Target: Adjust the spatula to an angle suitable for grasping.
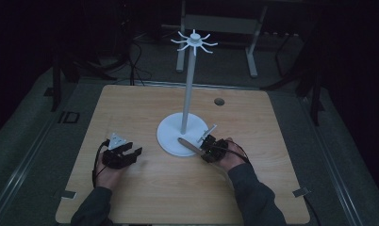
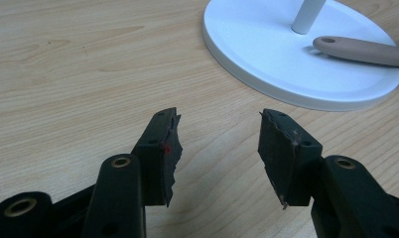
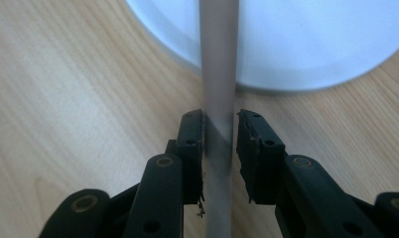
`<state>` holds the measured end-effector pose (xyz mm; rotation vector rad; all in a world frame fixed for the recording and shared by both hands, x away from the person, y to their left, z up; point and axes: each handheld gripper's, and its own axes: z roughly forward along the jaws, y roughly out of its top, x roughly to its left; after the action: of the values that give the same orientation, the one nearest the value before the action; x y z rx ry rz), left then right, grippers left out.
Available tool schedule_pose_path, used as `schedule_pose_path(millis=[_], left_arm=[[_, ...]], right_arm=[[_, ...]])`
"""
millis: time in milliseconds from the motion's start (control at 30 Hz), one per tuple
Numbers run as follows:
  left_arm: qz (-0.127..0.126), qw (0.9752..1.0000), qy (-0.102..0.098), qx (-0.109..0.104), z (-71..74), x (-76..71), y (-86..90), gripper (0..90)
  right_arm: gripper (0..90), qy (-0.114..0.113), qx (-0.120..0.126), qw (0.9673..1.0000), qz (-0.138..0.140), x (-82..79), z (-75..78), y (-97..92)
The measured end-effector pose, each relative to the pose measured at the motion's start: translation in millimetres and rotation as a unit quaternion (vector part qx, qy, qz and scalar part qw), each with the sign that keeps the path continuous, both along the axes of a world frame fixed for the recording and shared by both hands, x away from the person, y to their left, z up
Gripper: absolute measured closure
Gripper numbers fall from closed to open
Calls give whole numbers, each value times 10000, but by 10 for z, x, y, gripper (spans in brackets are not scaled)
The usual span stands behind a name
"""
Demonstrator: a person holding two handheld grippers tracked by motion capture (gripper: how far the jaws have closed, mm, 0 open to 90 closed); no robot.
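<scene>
Holding a handle between its jaws, our right hand-held gripper points it across the stand's base; the left hand-held gripper rests open, farther off, on the worktop.

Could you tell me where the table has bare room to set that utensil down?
The table is bare along its far edge behind the stand base, and along the near edge between the sleeves. It is crowded by the base, where the right gripper holds the utensil handle; the left gripper rests left.
</scene>
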<state>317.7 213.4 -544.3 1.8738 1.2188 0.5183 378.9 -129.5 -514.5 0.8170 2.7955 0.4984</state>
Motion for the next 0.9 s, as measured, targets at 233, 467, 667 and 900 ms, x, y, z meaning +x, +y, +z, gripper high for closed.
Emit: schedule_pose_path(millis=[233,467,667,900], left_arm=[[-12,10000,2,-6,-1,2,-5,503],[-8,10000,6,-16,-2,4,-2,503],[-22,10000,13,17,-5,9,-11,503],[-22,10000,0,-7,-3,9,-7,503]], right_arm=[[733,183,-216,9995,151,109,-59,106],[744,309,-285,9990,169,163,-103,155],[751,371,-255,9989,143,170,-108,150],[756,146,-139,9996,210,92,-31,113]])
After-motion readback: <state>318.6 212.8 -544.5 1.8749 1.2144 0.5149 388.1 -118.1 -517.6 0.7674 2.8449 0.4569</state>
